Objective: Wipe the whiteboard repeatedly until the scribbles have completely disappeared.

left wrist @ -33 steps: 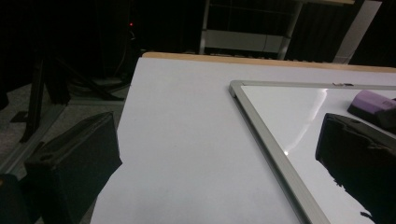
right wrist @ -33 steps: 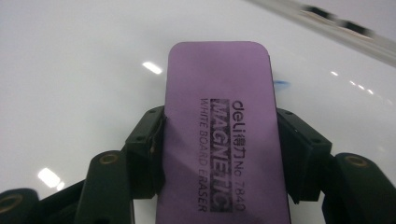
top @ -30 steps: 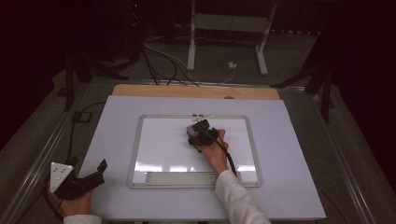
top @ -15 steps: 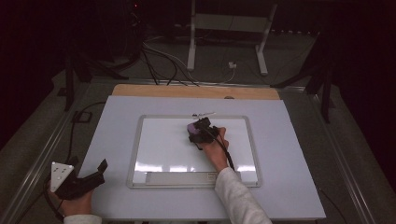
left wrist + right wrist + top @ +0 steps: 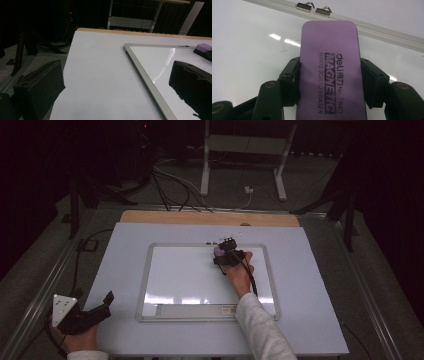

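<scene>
The right gripper point(image 5: 329, 82) clamps the purple magnetic whiteboard eraser point(image 5: 330, 67) by its long sides, flat on the whiteboard point(image 5: 185, 280) just short of the two clips point(image 5: 313, 8) ahead, evidently for wiping, while the left gripper point(image 5: 117, 82) rests open and empty at the desk point(image 5: 320, 285) edge.

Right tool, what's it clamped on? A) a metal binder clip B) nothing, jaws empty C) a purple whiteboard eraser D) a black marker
C. In the right gripper view the right tool has a jaw against each long side of the purple whiteboard eraser, which lies on the whiteboard near its frame's top edge.
</scene>
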Tool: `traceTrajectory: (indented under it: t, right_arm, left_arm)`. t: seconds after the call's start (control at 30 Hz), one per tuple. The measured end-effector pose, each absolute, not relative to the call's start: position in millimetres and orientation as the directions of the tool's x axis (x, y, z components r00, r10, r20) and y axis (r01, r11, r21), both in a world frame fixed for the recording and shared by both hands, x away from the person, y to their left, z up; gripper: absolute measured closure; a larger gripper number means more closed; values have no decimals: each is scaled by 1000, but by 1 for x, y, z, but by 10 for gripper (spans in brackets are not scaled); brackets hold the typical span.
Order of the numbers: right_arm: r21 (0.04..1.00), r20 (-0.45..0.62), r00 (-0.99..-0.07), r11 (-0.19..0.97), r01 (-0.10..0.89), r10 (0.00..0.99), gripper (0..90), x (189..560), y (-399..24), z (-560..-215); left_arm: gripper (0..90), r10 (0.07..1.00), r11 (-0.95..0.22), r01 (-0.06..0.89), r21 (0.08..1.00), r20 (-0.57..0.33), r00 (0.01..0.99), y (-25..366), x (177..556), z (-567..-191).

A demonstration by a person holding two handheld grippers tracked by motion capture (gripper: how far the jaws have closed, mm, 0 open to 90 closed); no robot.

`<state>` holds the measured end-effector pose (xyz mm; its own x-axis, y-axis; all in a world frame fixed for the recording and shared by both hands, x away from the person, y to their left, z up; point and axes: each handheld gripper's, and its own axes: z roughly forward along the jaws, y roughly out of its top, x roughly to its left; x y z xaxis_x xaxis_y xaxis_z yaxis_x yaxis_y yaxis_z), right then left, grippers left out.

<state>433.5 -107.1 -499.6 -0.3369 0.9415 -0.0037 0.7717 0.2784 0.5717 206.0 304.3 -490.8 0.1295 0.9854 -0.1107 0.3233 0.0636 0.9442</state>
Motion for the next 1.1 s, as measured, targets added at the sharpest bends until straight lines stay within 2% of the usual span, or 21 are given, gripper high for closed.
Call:
traceTrajectory:
  t: [0.07,0.23,0.3,0.37,0.53,0.67,0.8,0.9,1.1]
  right_arm:
    - [574,24,-380,299,763,925,406,432,-102,-500]
    - [584,22,-549,435,685,835,406,422,-71,-501]
    - [578,5,-558,453,679,830,406,423,-66,-500]
    - [575,13,-521,420,702,854,406,427,-70,-501]
    - [560,7,-359,294,775,933,407,440,-99,-499]
    - [550,-26,-302,266,792,953,407,446,-117,-498]
    - [552,-23,-305,266,790,952,407,444,-118,-498]
    - [553,-6,-365,307,774,931,406,439,-108,-499]
    - [554,19,-576,471,687,817,405,415,-78,-499]
  left_arm:
    - [6,986,61,325,944,-109,130,304,206,-491]
    - [6,985,61,323,944,-108,132,303,206,-490]
    - [6,985,66,321,945,-113,130,304,205,-490]
    - [6,985,67,321,945,-113,129,304,205,-490]
    - [6,985,70,322,944,-116,126,305,204,-491]
    - [6,985,70,322,944,-116,124,305,204,-491]
    - [6,986,65,326,943,-111,125,304,205,-491]
    - [6,986,63,326,943,-109,126,304,205,-491]
    - [6,986,59,328,943,-106,126,304,205,-491]
